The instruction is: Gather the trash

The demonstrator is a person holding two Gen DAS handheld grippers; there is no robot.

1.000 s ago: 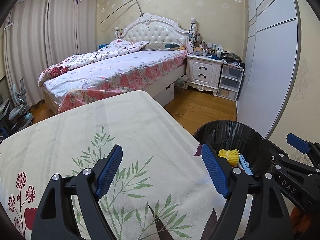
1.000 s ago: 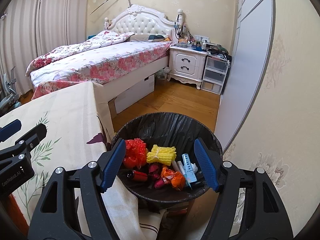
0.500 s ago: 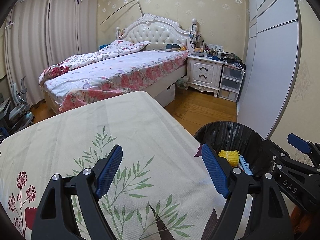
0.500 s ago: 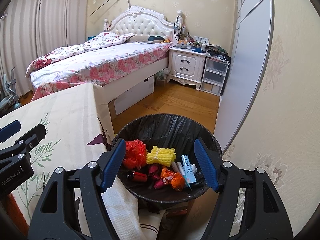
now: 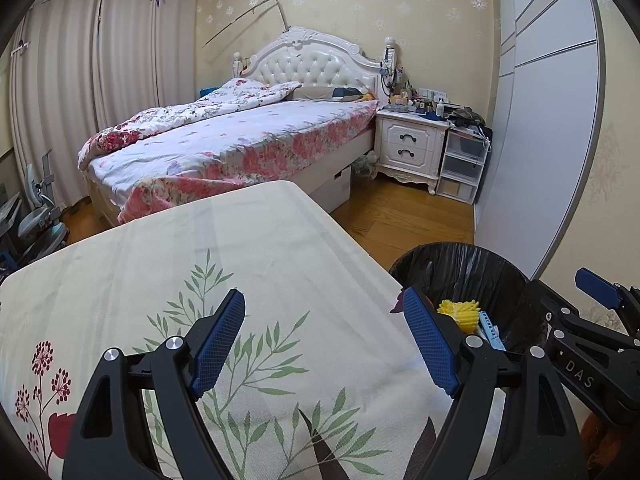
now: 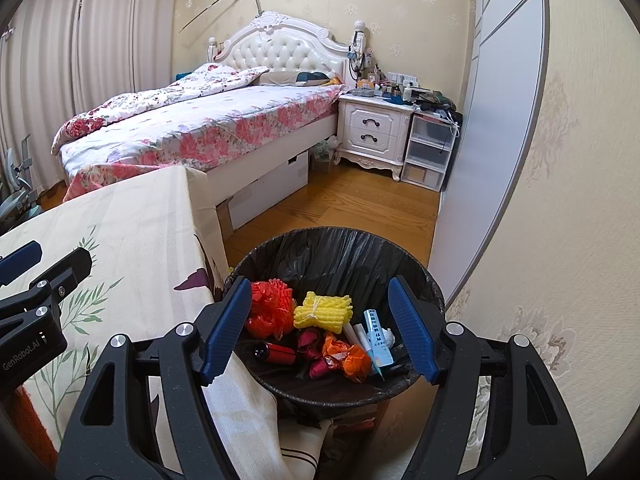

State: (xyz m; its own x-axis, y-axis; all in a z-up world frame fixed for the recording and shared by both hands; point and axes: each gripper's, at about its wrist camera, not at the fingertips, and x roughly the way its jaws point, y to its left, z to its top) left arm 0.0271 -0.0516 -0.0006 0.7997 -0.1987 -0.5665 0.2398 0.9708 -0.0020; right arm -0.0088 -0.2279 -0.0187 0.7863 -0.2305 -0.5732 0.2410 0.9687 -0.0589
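Below the right gripper (image 6: 320, 324), jaws wide apart and empty, a black-lined bin (image 6: 340, 256) holds the collected trash: red netting (image 6: 272, 308), yellow foam bundle (image 6: 324, 310), orange wrapper (image 6: 352, 360), pale blue box (image 6: 376, 332). Left gripper (image 5: 324, 338), likewise open and empty, hangs over the leaf-printed tablecloth (image 5: 200, 248), bin to its right. Beyond: bed (image 5: 240, 140), nightstand (image 5: 410, 146)

Glossy black plastic bin liner (image 6: 340, 256)

Home bedroom, floral-quilted bed (image 5: 240, 136), white nightstand (image 5: 410, 146), drawn curtains (image 5: 100, 80), patterned wallpaper (image 5: 360, 8)
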